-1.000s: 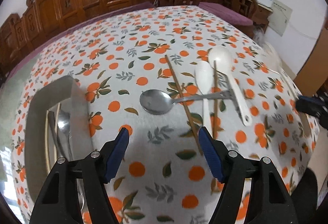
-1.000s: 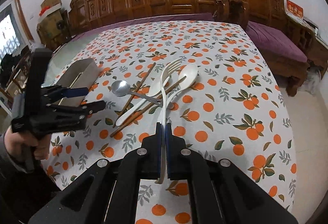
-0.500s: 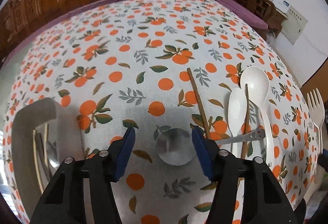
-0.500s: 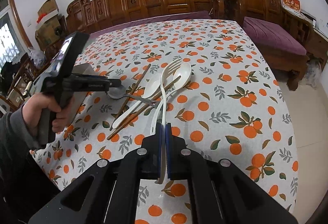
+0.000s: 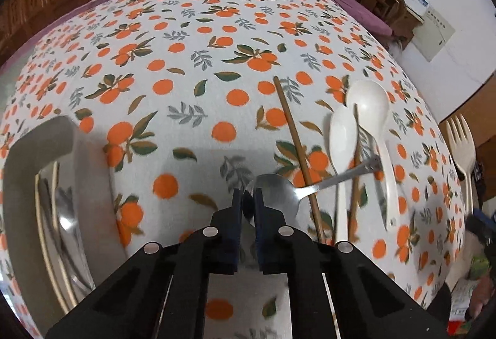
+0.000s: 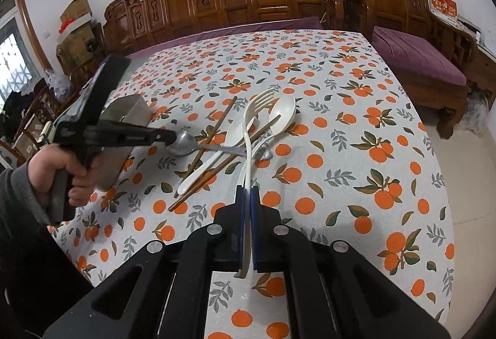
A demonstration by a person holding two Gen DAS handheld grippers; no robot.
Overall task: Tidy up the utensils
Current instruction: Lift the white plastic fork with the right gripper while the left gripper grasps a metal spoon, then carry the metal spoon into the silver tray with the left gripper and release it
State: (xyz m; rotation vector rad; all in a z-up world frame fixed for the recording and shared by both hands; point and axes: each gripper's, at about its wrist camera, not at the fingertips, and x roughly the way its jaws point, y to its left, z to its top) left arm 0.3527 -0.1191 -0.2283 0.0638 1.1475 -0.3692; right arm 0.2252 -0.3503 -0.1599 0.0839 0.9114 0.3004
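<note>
Since a second ago the left hand-held gripper has come down from above the counter's bare cloth onto the metal spoon, and its blue jaws, then wide apart, are closing on the rim of the spoon's bowl, which sits between them. The spoon's handle runs off to the right, across two brown chopsticks and two white plastic spoons lying in a loose pile near the middle of the counter. Toward the counter's left edge stands a grey utensil tray with cutlery already inside.

The right hand-held gripper has not shifted; its jaws are pressed together on the handle of a white plastic fork, whose tines point away over the pile. A hand in a dark sleeve grips the left tool.
</note>
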